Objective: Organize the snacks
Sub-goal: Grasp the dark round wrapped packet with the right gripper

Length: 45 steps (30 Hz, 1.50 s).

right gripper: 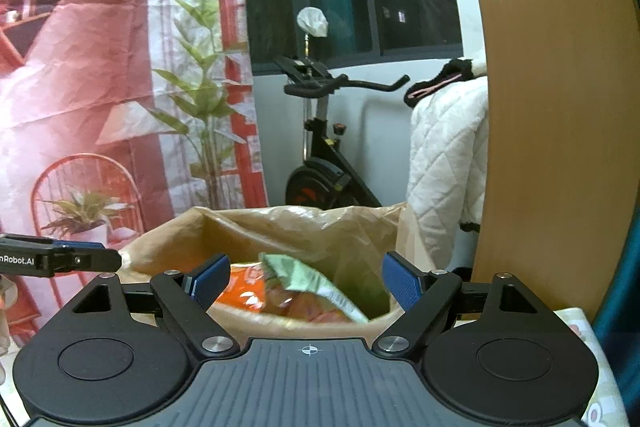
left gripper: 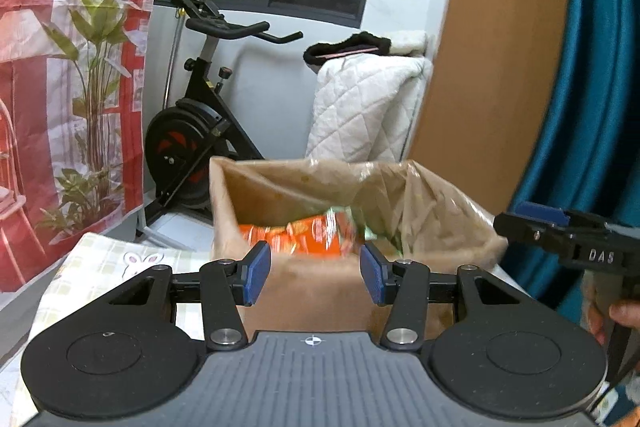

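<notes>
The snacks are sitting down in a cardboard box lined with a crinkly plastic bag: orange packets with a green-and-white packet lying on top, a bit blurry. The box stands on the worktop with its checked cloth. The left gripper hangs in front of the box, fingers roughly half open, nothing between them. The right gripper is spread wider, also empty and touching nothing. Exercise bike behind.
</notes>
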{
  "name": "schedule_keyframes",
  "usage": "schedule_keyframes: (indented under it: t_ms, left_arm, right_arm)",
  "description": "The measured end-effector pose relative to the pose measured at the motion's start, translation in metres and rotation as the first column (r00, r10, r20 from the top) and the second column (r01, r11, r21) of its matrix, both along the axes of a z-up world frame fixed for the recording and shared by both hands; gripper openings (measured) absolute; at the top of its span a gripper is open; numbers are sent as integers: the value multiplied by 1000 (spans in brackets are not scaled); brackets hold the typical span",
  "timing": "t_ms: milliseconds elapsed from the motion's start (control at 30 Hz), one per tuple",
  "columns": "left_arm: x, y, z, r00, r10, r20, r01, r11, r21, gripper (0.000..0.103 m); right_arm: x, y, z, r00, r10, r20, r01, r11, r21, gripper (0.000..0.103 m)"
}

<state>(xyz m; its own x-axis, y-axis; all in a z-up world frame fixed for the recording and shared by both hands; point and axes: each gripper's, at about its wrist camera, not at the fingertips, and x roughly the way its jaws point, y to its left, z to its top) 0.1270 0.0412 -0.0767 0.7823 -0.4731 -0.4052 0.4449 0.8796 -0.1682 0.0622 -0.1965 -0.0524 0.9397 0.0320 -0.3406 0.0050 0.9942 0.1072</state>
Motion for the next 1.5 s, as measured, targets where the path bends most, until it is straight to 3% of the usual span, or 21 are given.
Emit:
schedule_keyframes:
  t_ms: [200, 500, 633, 667, 700, 933, 1100, 1200, 1333, 1500]
  left_arm:
    - [-20, 19, -24, 998, -5, -61, 6, 1000, 5, 52]
    - [-21, 30, -75, 985, 22, -172, -20, 1000, 13, 52]
    - [-19, 36, -89, 978, 30, -207, -29, 1000, 12, 52]
    - [-19, 37, -92, 976, 33, -213, -31, 999, 11, 52]
    - [-19, 37, -95, 975, 35, -220, -34, 999, 12, 52]
    - [-24, 33, -116, 962, 33, -271, -28, 999, 24, 52]
    - [-26, 31, -130, 951, 34, -309, -28, 999, 25, 52]
    - [-25, 30, -136, 944, 40, -327, -33, 999, 27, 52]
    - [-18, 26, -140, 940, 61, -336, -56, 998, 25, 69]
    - [0, 20, -145, 942, 104, -319, -100, 995, 28, 73]
  right_arm:
    - [-28, 7, -14, 1000, 5, 0, -5, 999, 48, 81]
    - [-52, 15, -79, 989, -18, -147, 29, 997, 73, 80]
    - [-55, 18, -127, 953, -12, -302, 32, 998, 62, 80]
    - [-55, 18, -127, 953, -12, -302, 32, 998, 62, 80]
    - [-56, 22, -144, 934, -3, -358, 18, 999, 40, 80]
    - [-61, 41, -188, 886, 23, -464, -25, 1000, 1, 80]
    - [-60, 47, -197, 878, 22, -478, -43, 999, -33, 67]
    - [-60, 40, -198, 890, 51, -454, -80, 996, -45, 60]
    - [-59, 32, -198, 900, 28, -434, -66, 995, -71, 57]
    - [-55, 10, -202, 916, -40, -398, 6, 996, -86, 57]
